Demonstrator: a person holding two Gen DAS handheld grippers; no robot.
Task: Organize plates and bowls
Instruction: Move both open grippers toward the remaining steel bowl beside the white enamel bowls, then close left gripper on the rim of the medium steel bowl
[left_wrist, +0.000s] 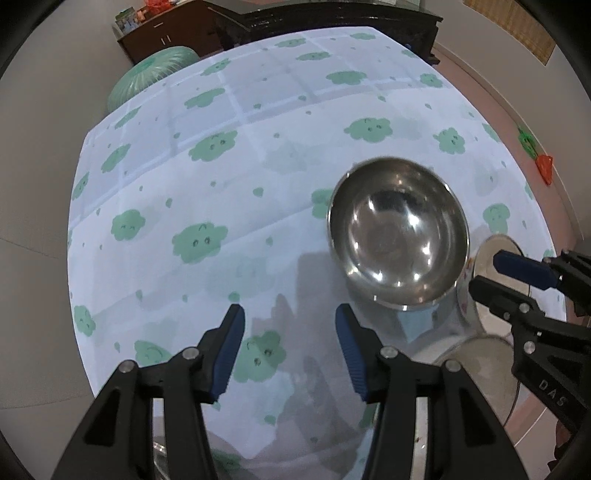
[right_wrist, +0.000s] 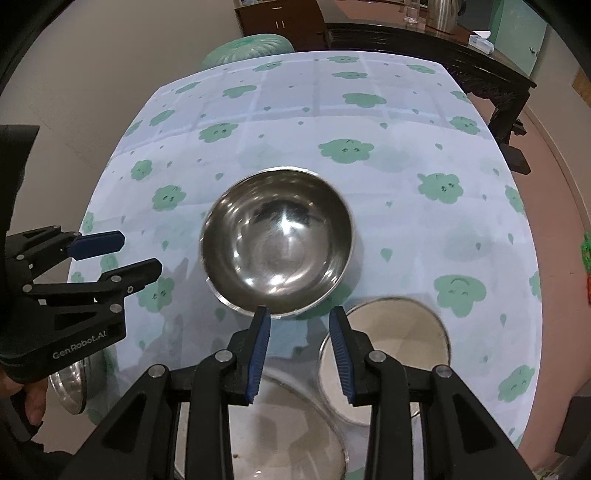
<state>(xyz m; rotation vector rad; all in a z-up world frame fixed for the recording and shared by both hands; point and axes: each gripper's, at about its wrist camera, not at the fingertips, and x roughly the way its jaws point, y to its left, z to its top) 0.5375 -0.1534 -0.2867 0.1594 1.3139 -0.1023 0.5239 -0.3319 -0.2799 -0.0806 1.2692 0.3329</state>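
A steel bowl (right_wrist: 277, 240) (left_wrist: 399, 236) stands upright on the cloud-print tablecloth (right_wrist: 406, 155). My right gripper (right_wrist: 300, 314) is open. Its tips hover at the bowl's near rim with nothing between the pads. Under its right finger sits a white-lined bowl (right_wrist: 384, 350), and a large pale plate (right_wrist: 291, 424) lies below the fingers. My left gripper (left_wrist: 290, 314) is open over bare cloth, left of the steel bowl and apart from it. Each gripper shows in the other's view: the right gripper (left_wrist: 484, 271) beside the bowl, the left gripper (right_wrist: 140, 253) at the table's left edge.
A steel plate (right_wrist: 70, 384) lies at the table's near left edge. A green ribbed stool (left_wrist: 159, 70) stands beyond the far corner. A dark wooden table (right_wrist: 461, 55) and a brown cabinet (right_wrist: 280, 22) stand behind. The floor drops away on both sides of the cloth.
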